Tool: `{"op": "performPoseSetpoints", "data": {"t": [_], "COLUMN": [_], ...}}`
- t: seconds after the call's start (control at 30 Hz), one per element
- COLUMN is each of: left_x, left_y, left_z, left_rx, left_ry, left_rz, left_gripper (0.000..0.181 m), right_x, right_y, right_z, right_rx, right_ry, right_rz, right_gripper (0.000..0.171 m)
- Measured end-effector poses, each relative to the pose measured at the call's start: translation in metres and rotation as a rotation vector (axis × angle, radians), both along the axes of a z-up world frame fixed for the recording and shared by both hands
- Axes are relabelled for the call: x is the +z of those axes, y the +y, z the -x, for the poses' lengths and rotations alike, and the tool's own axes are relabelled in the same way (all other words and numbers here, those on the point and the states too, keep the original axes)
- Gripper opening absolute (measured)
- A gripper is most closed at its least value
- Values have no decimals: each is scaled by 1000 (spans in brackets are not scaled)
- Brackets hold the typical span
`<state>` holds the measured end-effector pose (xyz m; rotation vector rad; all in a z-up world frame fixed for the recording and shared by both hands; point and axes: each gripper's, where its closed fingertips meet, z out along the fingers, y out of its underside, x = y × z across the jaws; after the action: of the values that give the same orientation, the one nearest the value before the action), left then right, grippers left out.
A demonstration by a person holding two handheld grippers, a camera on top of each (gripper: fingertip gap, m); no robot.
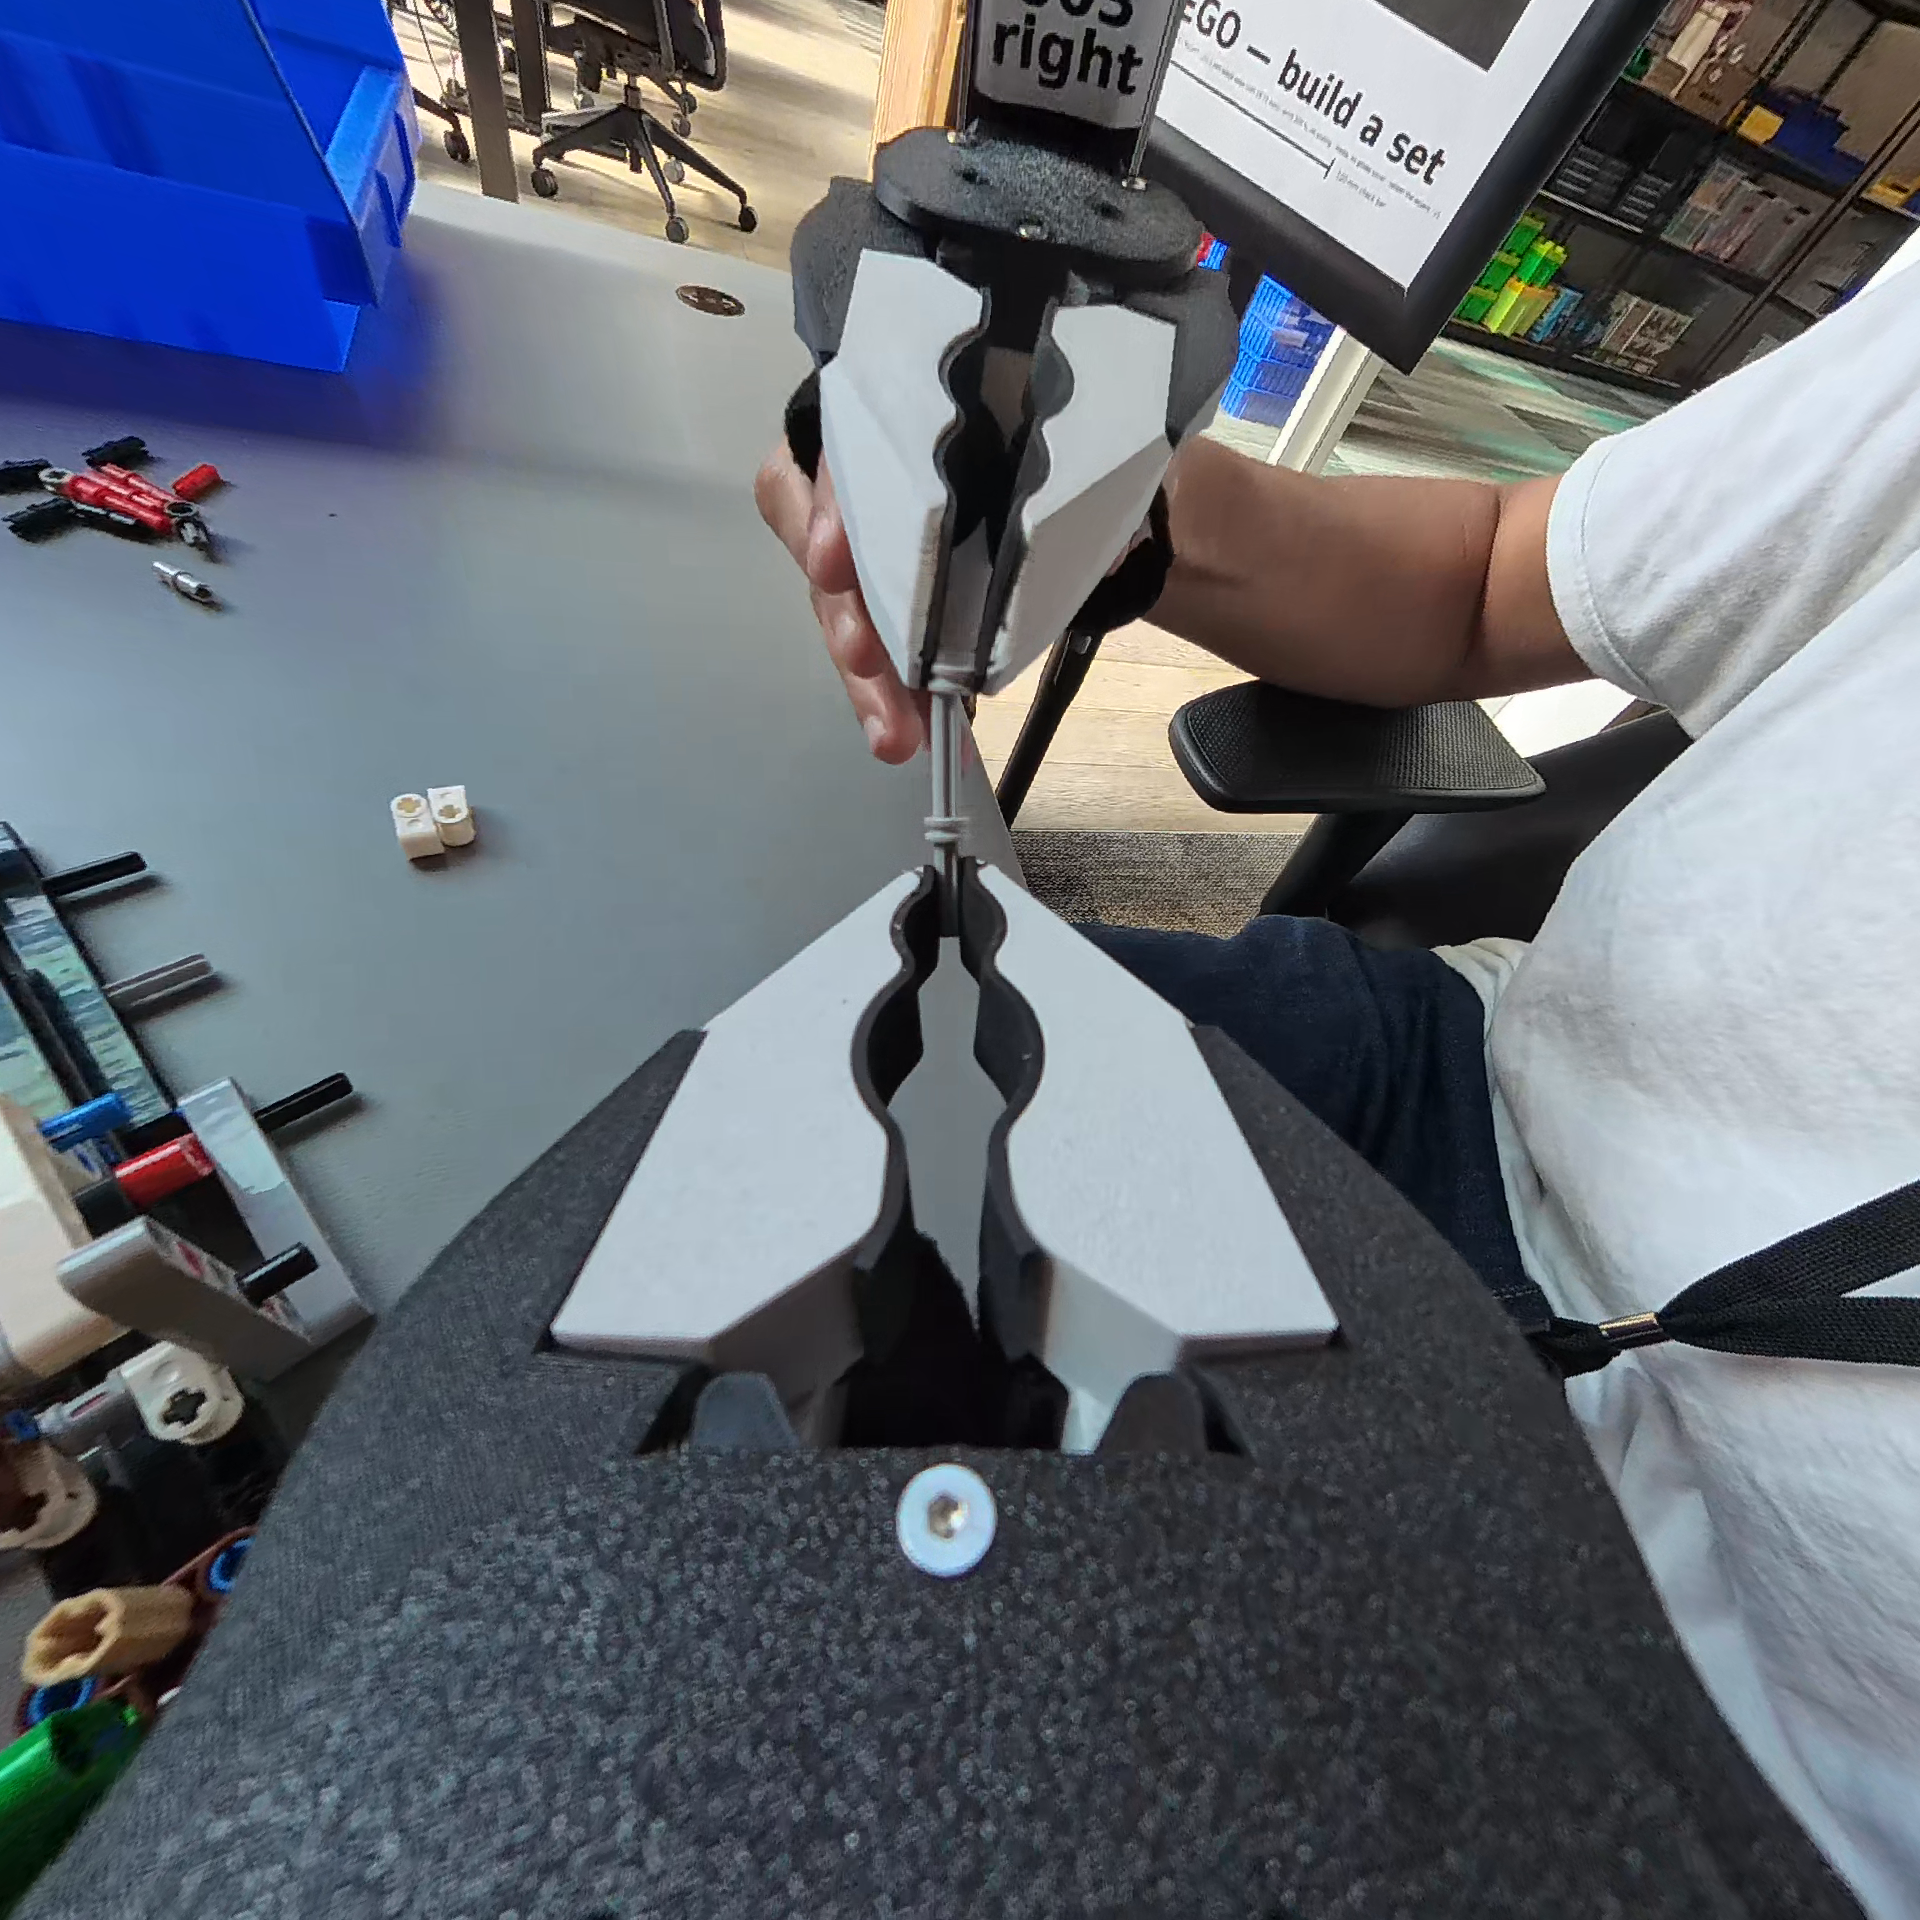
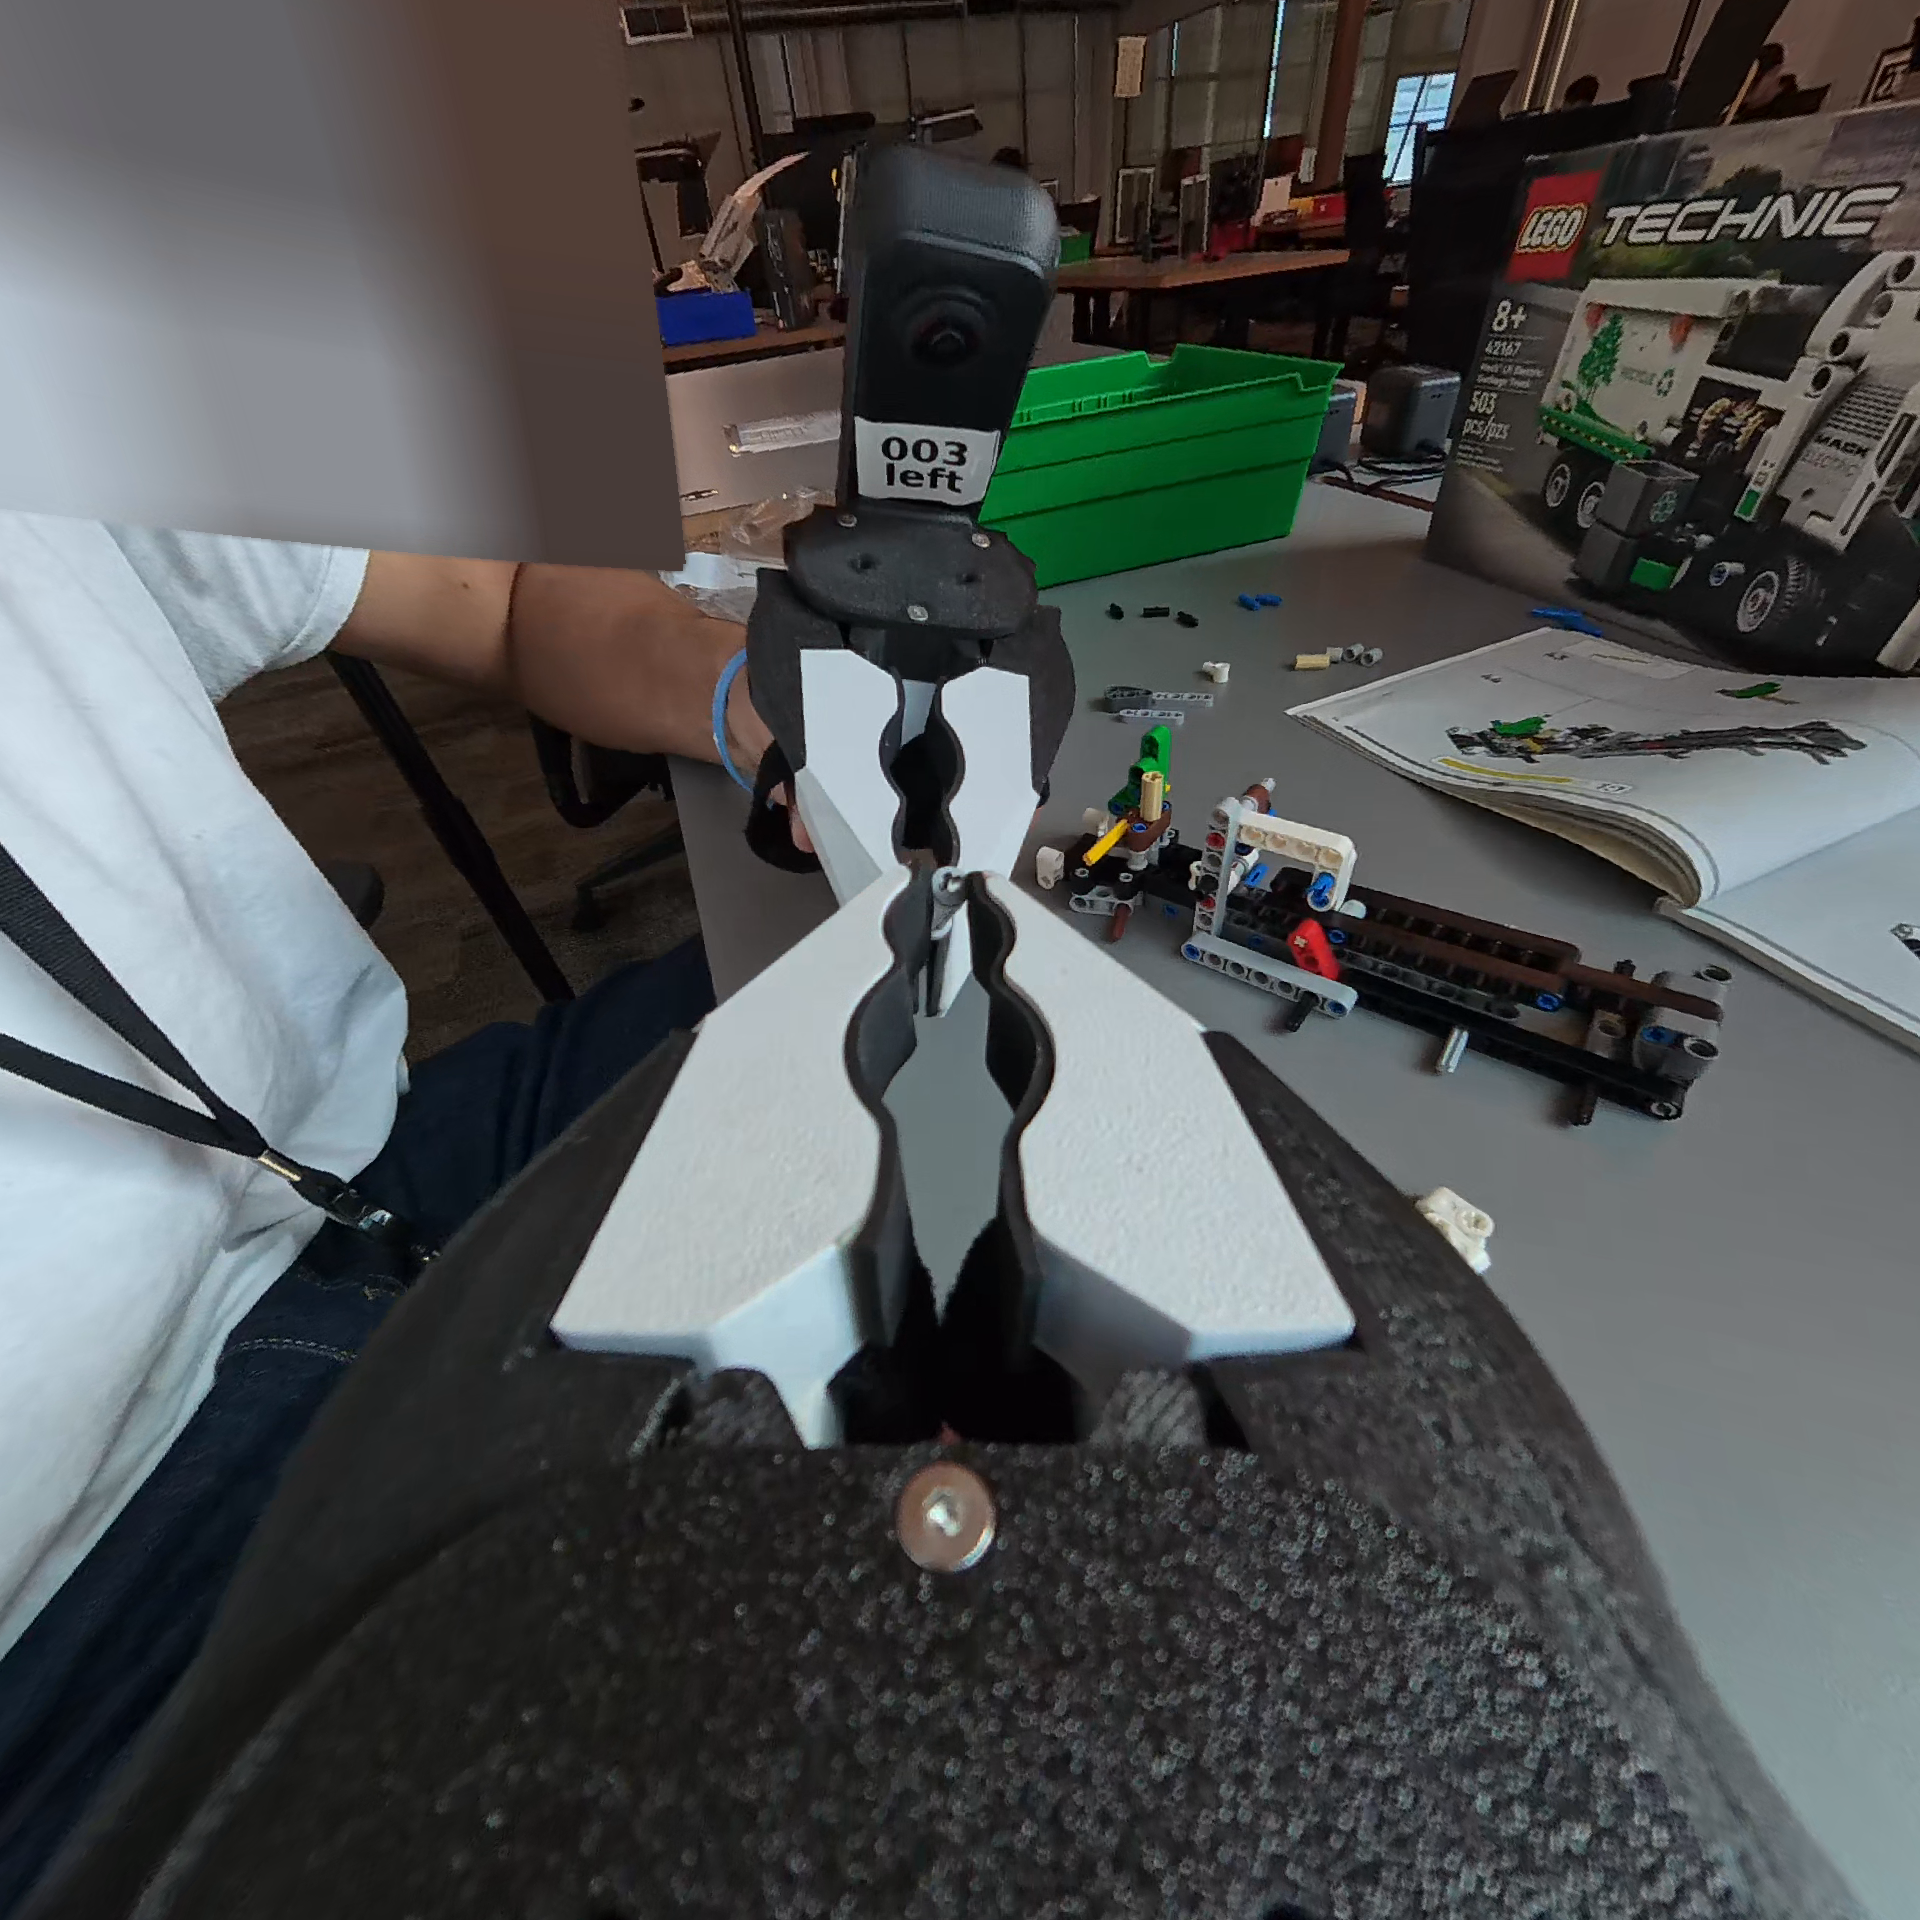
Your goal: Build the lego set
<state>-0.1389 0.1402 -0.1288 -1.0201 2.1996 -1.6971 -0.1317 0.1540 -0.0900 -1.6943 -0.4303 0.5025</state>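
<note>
A thin grey axle (image 1: 945,764) with a small grey bush (image 1: 948,828) on it is held in the air between the two grippers, which face each other tip to tip. My left gripper (image 1: 948,883) is shut on its near end. My right gripper (image 1: 951,681) is shut on its far end. In the right wrist view the right gripper (image 2: 943,885) clamps the axle end (image 2: 945,904), and the left gripper (image 2: 920,857) meets it from behind. The partly built chassis (image 2: 1455,956) lies on the grey table (image 2: 1558,1351) to the right.
An open instruction booklet (image 2: 1662,769), the set's box (image 2: 1714,395) and a green bin (image 2: 1153,457) stand behind the chassis. A blue bin (image 1: 187,208), red and black parts (image 1: 125,499) and two white connectors (image 1: 433,821) lie on the table. A person sits close by. About 4 cm separates my left fingertips from my right.
</note>
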Motion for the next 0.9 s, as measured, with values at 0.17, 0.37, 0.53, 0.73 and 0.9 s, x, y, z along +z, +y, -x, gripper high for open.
{"op": "performPoseSetpoints", "data": {"t": [0.17,0.37,0.53,0.73,0.9], "left_x": [0,3,10,6,7], "left_y": [1,-2,-15,-20,-18], "left_z": [0,5,26,37,36], "left_rx": [1,-51,-226,-306,-308], "left_ry": [4,19,87,145,176], "left_rz": [7,40,144,156,189], "left_gripper": [1,2,0,1,0], "right_x": [-1,1,6,2,0], "right_y": [0,-2,-12,-19,-17], "right_z": [-2,2,20,30,28], "right_rx": [-3,36,199,280,267], "right_ry": [13,35,53,6,-1], "right_rz": [0,-44,-61,-51,-100], "right_gripper": [5,5,5,5,5]}}
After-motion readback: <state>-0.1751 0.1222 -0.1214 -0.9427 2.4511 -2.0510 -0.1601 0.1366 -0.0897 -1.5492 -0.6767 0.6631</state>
